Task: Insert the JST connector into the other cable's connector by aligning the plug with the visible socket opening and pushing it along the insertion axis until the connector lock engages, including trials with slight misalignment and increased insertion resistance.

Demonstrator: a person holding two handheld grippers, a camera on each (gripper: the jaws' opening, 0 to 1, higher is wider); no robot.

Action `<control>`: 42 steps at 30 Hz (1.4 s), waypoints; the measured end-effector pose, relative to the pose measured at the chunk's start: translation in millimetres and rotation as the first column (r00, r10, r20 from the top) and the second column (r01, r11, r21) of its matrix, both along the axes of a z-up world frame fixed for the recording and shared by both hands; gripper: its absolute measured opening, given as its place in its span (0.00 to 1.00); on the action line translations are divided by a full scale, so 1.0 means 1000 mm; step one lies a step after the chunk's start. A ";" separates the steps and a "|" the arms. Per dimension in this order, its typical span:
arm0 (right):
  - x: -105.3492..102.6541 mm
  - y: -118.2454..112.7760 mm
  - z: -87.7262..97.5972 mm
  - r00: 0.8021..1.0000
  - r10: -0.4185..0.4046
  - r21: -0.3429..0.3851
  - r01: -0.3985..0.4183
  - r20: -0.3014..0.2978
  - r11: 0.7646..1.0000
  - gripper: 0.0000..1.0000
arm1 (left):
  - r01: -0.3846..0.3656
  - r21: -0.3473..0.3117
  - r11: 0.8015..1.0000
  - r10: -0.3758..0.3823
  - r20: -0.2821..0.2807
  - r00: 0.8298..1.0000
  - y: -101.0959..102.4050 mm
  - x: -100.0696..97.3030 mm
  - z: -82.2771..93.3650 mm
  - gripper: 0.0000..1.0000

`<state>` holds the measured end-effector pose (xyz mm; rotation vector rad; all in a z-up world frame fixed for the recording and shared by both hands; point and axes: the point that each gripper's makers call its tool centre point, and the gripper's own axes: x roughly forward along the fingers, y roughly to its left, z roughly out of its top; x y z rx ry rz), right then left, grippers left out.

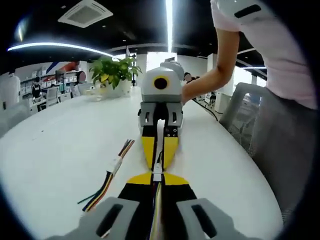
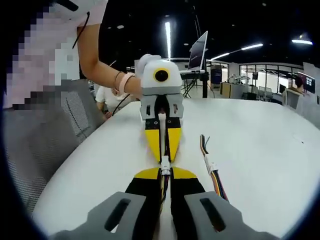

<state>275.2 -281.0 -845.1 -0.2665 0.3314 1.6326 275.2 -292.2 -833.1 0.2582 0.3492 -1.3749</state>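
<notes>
The two grippers face each other, tip to tip, over the white desk (image 1: 60,150). The left gripper (image 1: 157,182) has its fingers together on a cable, and so does the right gripper (image 2: 165,180). The white plug (image 1: 157,171) sits between the tips, where both cables meet. A spare cable (image 1: 112,172) lies on the desk just beside them. A plant (image 1: 114,72) stands far back.

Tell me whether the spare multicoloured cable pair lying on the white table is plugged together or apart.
Plugged together: the spare multicoloured cable pair on the white table forms one continuous line through its white connector, also seen in the right gripper view.
</notes>
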 end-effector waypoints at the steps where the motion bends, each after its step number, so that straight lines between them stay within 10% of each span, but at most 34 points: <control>1: 0.002 0.001 -0.001 1.000 -0.003 0.001 0.003 0.000 1.000 0.03 | 0.003 0.006 1.000 -0.003 -0.001 1.000 0.001 0.003 -0.002 0.00; 42: 0.014 -0.002 -0.002 0.998 -0.064 -0.031 0.065 0.029 0.997 0.10 | -0.103 -0.033 0.994 0.100 -0.089 0.991 -0.027 0.010 0.003 0.06</control>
